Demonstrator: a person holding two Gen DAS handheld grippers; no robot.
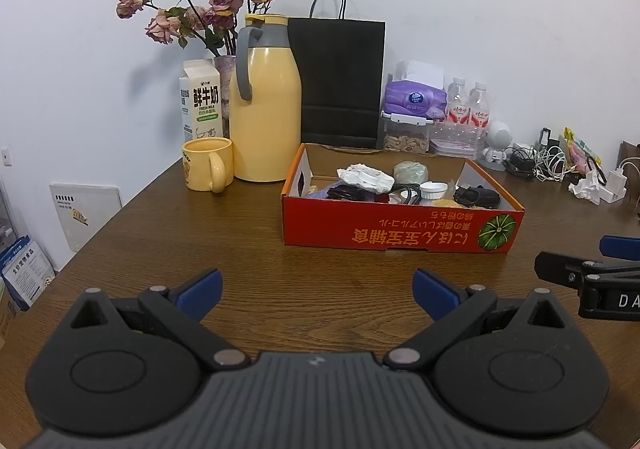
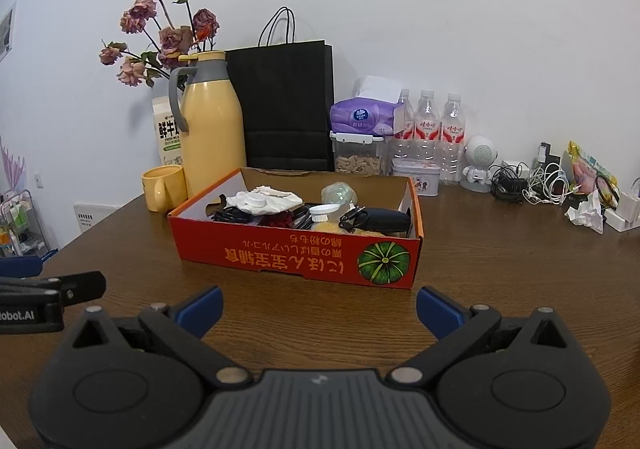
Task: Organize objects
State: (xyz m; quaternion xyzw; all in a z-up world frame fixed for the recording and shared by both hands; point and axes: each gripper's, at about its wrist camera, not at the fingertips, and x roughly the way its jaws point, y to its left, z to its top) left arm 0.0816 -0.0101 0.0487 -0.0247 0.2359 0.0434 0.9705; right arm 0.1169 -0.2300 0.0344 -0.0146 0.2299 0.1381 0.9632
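Left gripper point(image 1: 318, 289) spread wide, empty; right gripper point(image 2: 319, 307) likewise.

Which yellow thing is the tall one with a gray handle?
The yellow thermos jug. It stands tall with a gray handle and collar, while the yellow mug beside it is short and yellow all over, handle too.

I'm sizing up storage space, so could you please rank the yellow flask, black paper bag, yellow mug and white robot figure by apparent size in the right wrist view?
1. Black paper bag
2. Yellow flask, clearly smaller
3. Yellow mug and white robot figure: too alike to rank.
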